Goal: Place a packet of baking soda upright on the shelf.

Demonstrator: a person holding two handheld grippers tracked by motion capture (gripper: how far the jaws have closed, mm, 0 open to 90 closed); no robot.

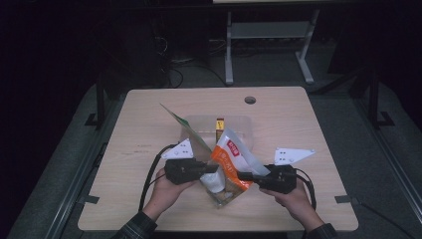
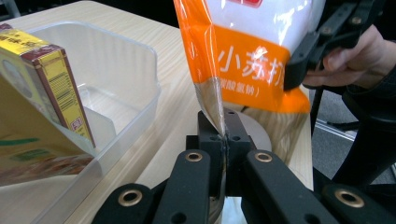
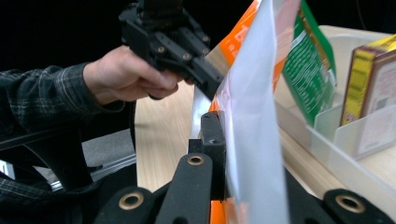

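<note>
I hold the orange and white plastic pouch (image 1: 230,167) above the light wooden table (image 1: 139,149), just in front of the clear plastic bin (image 1: 199,124). My left gripper (image 1: 211,169) is fully closed on the pouch's left edge. My right gripper (image 1: 245,176) is closed on its right side, with the film pressed between the black jaws.

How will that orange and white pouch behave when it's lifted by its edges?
Probably floppy: the orange and white pouch creases between the left gripper and the right gripper. Its glossy film looks slippery. Contents seem settled low, so it may sag.
</note>
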